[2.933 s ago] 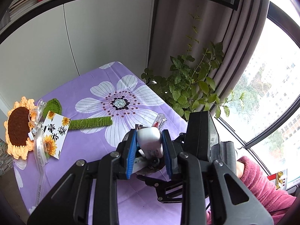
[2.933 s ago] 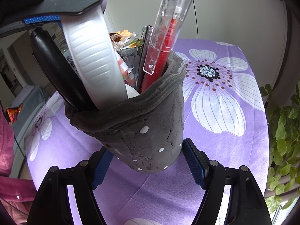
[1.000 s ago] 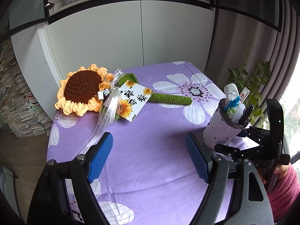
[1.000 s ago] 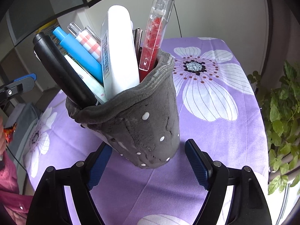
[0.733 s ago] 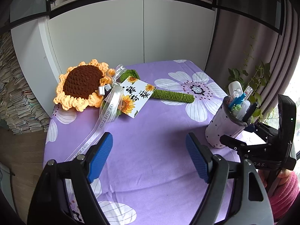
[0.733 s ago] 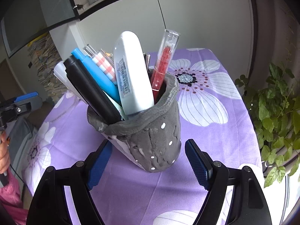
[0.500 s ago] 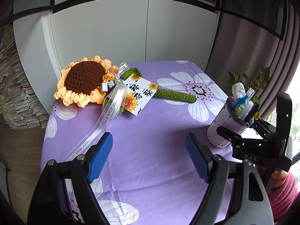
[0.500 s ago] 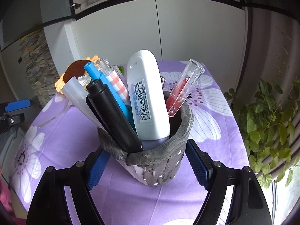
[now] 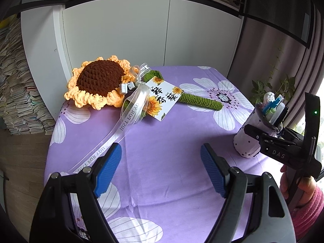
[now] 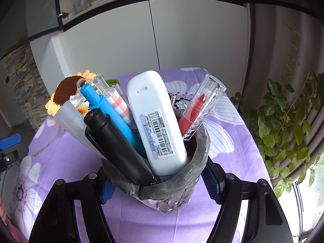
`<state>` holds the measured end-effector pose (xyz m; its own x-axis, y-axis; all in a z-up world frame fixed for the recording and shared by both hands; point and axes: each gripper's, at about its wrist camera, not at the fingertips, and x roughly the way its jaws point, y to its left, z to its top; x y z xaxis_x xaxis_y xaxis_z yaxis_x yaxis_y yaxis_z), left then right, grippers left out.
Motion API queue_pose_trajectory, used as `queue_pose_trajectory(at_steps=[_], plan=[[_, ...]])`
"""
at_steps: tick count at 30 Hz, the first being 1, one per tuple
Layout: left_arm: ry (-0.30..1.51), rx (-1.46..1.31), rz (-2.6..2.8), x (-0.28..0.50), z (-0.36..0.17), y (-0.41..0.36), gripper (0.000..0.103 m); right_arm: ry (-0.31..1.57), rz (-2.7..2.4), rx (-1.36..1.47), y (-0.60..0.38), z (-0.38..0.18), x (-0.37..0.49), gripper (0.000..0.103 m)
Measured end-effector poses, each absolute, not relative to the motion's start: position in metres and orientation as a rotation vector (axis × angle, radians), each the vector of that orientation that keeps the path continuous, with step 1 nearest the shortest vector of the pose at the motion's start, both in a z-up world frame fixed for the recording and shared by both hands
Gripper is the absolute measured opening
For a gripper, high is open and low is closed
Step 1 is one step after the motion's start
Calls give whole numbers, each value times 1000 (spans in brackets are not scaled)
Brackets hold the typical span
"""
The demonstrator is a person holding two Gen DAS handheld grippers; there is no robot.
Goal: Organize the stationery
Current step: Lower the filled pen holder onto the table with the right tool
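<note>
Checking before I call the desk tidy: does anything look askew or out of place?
Yes. The grey pen holder, clamped in the right gripper, leans instead of standing straight, its stationery fanning out. The crochet sunflower isn't stationery.

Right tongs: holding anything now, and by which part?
Yes: the right tongs clamp the grey pen pouch by its lower sides. The left tongs hold nothing.

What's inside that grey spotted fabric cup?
In the fabric cup: a white correction-tape case, black marker, blue pen, pink-checked pen, and red pen in a clear case. Their lower ends and the bottom are hidden.
</note>
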<state>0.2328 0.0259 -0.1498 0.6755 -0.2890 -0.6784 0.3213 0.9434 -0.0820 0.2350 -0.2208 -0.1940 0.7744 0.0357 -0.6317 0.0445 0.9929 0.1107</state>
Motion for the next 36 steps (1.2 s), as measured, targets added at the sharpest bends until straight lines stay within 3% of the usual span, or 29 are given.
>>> queue_pose_trajectory(at_steps=[10, 36], plan=[[758, 13, -333, 237, -155, 41, 79, 630, 18, 75, -201, -174, 235, 73], [728, 4, -255, 229, -157, 72, 82, 733, 139, 35, -117, -182, 288, 73]])
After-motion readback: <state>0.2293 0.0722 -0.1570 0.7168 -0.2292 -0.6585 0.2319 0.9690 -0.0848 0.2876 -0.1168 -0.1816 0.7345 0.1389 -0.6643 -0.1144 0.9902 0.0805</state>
